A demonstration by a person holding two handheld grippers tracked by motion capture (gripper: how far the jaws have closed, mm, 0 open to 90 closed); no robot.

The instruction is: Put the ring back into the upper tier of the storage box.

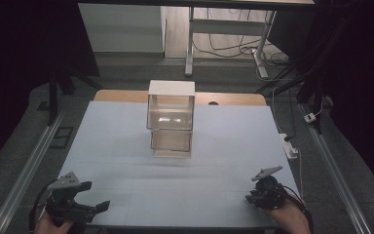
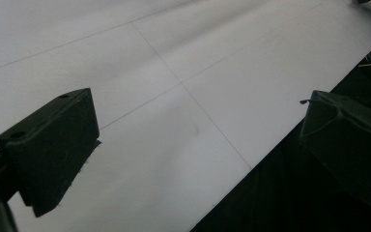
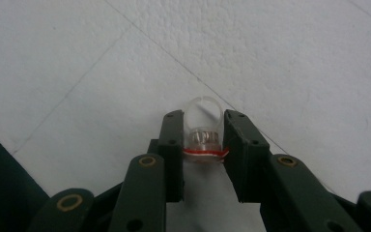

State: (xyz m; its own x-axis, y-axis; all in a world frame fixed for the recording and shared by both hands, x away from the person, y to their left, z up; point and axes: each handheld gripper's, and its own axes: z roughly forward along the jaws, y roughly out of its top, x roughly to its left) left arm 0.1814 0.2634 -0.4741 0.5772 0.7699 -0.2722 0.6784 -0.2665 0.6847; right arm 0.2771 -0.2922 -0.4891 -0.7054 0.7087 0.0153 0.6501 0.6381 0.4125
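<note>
In the right gripper view, my right gripper (image 3: pixel 203 145) is shut on a small clear dome-shaped piece (image 3: pixel 203 112) with a red band at its base, just above the white table (image 3: pixel 280 58). From the high view that gripper (image 1: pixel 251 197) sits at the near right corner of the table, with a hand behind it. My left gripper (image 1: pixel 95 196) rests at the near left corner. Its jaws stand wide apart with nothing between them, and the left gripper (image 2: pixel 198 140) looks across bare white table (image 2: pixel 164 58) towards the front edge.
A clear two-tier box (image 1: pixel 171 122) with a white top stands at the middle of the table, towards the back. Metal rails (image 1: pixel 27 170) run along both sides of the table. A white power strip (image 1: pixel 290 146) and cables lie off the right edge.
</note>
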